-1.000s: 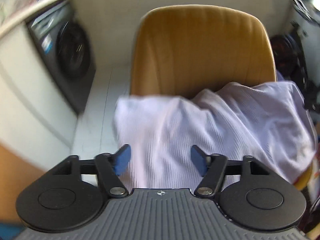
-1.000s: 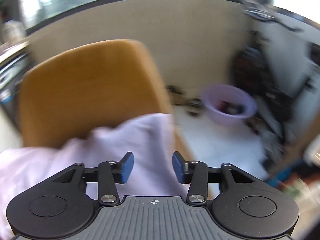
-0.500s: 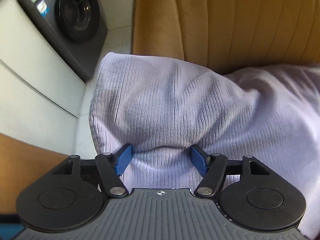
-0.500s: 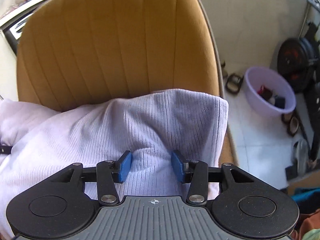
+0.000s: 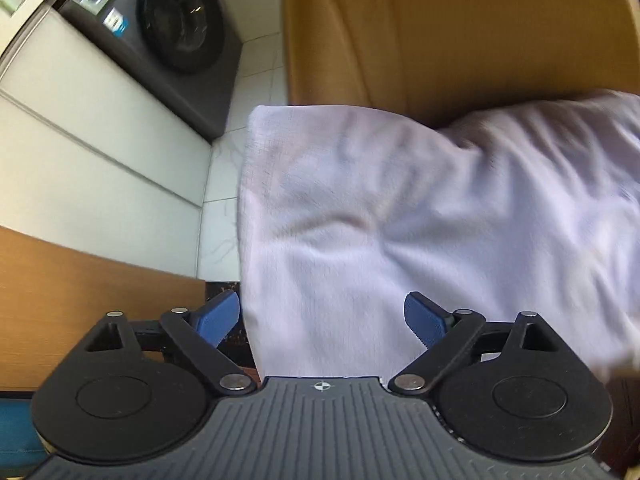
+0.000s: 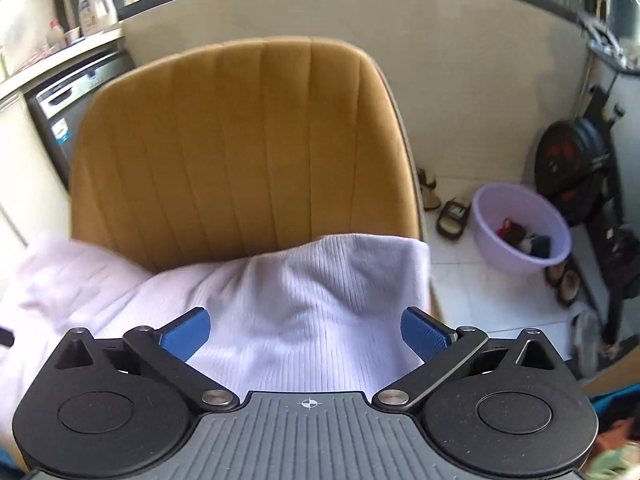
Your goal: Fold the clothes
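Observation:
A pale lilac ribbed garment (image 5: 400, 208) lies spread over the seat of a mustard-yellow chair (image 5: 440, 28), its far edge bunched against the backrest. My left gripper (image 5: 322, 316) hovers over the garment's left side. Its jaws are opening, and the blue pads stand apart from the cloth. In the right wrist view the same garment (image 6: 312, 292) covers the seat of the chair (image 6: 240, 140). My right gripper (image 6: 305, 330) is over its right corner, jaws opening wide, pads clear of the fabric.
A dark washing machine (image 5: 172, 28) and white cabinets (image 5: 80, 140) stand left of the chair. A wooden surface (image 5: 72, 288) lies at the near left. On the tiled floor to the right sit a lilac basin (image 6: 520, 232) with small items, sandals (image 6: 452, 216) and dark equipment (image 6: 576, 160).
Both grippers held pinches of the garment half a second ago; now both have let go, spread wide and drawn back. The cloth has settled flat on the seat.

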Available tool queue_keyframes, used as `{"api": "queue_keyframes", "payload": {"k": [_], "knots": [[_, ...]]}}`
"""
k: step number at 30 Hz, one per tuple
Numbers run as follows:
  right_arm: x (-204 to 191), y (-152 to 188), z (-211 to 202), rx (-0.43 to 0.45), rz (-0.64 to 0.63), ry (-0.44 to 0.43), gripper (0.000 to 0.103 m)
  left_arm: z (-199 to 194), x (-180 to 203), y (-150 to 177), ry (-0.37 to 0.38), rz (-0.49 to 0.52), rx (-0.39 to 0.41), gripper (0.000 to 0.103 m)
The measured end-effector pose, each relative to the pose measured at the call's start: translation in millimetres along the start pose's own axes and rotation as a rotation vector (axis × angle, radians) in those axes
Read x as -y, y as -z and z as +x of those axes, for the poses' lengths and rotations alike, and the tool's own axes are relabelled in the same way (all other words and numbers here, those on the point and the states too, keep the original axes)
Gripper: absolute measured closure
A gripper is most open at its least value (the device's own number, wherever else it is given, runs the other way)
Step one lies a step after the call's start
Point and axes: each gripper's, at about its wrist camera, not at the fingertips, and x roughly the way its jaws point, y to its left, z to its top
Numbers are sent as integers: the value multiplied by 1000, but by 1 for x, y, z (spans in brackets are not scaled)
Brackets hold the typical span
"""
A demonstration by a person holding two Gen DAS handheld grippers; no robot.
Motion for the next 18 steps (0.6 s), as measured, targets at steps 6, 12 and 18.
{"api": "queue_keyframes", "payload": {"k": [6, 12, 18], "knots": [[8, 26, -136, 109, 215, 58, 1, -62, 19, 67, 189, -3, 128, 8], [-12, 78, -247, 142, 223, 201, 1, -128, 13, 158, 276, 49, 275, 7], [-36, 139, -325, 109, 301, 140, 1, -158, 3, 241, 316, 74, 305, 3]]}}
